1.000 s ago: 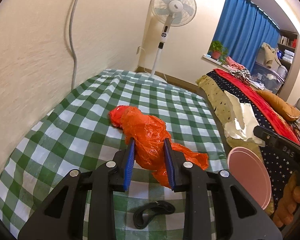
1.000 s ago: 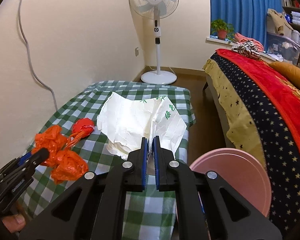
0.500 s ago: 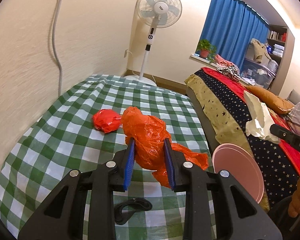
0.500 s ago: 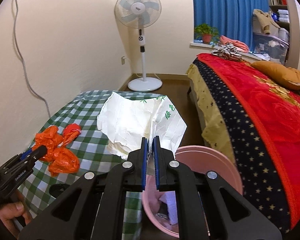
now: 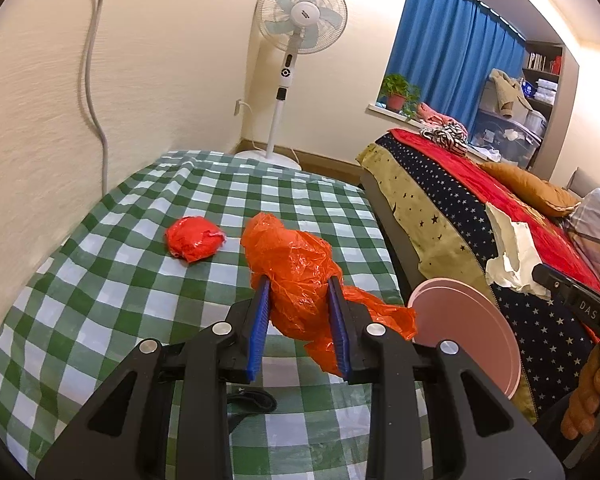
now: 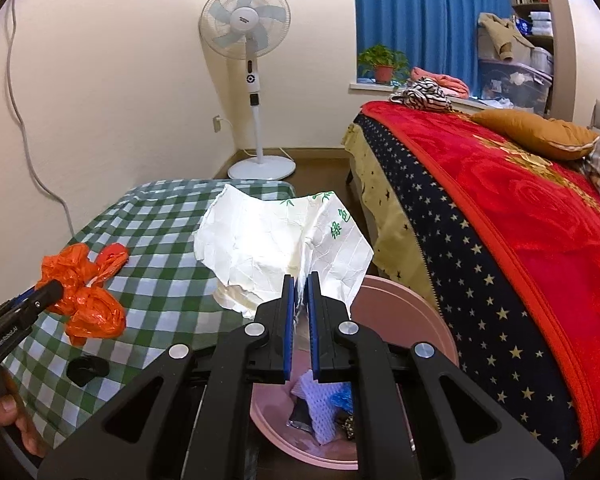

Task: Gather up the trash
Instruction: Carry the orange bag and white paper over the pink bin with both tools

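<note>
Right gripper [image 6: 299, 300] jaws are pinching white paper [image 6: 276, 248] above pink bin [image 6: 400, 308], lower centre; next, release. Left gripper [image 5: 300, 312] jaws are clamping orange bag [image 5: 296, 276].

Both cameras sit just behind their own tongs and look forward and downward along the fingers. The left view looks across the checked bench [image 5: 148, 240] toward the standing fan [image 5: 300, 16] in the corner, the bed [image 5: 480, 200] on its right. The right view stands further right, above the pink bin [image 6: 420, 312], facing the same corner, with the bed filling its right side. Both share the bench, fan, blue curtain [image 5: 452, 48], bed and bin, and each catches the other tongs at its edge.
</note>
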### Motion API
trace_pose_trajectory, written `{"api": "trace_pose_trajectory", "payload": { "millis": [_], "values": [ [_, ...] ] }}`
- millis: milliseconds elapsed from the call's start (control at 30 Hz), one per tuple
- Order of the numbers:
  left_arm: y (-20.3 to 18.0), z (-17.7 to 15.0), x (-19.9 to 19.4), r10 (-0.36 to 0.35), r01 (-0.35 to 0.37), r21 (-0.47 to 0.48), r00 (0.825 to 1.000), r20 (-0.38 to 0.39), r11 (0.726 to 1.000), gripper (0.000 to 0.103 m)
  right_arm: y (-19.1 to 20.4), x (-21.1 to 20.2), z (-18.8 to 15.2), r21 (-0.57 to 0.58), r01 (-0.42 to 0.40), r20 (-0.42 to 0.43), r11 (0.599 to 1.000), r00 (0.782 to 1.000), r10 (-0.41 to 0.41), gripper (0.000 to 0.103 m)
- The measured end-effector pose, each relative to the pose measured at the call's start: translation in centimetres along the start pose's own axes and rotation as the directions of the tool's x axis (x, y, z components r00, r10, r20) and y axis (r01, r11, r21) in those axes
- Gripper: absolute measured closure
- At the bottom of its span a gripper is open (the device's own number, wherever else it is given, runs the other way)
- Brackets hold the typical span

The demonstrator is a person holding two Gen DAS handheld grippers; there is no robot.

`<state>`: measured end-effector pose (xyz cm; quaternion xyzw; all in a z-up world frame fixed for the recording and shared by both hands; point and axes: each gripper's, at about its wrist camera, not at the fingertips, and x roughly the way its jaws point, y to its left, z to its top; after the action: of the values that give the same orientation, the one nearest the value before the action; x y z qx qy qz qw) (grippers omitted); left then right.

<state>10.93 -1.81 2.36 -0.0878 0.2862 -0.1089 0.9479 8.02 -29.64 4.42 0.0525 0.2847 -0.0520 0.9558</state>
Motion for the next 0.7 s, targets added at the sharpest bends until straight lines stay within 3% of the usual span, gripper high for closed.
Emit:
{"api": "trace_pose_trajectory", "payload": {
  "millis": [700],
  "values": [
    [-3.2, -1.0, 1.5, -0.061, 0.061, 0.041, 0.998, -0.017, 0.997, 0.075, -3.7, 0.1, -0.4, 0.075, 0.044, 0.004, 0.996, 0.999, -0.044, 0.096]
  ]
}}
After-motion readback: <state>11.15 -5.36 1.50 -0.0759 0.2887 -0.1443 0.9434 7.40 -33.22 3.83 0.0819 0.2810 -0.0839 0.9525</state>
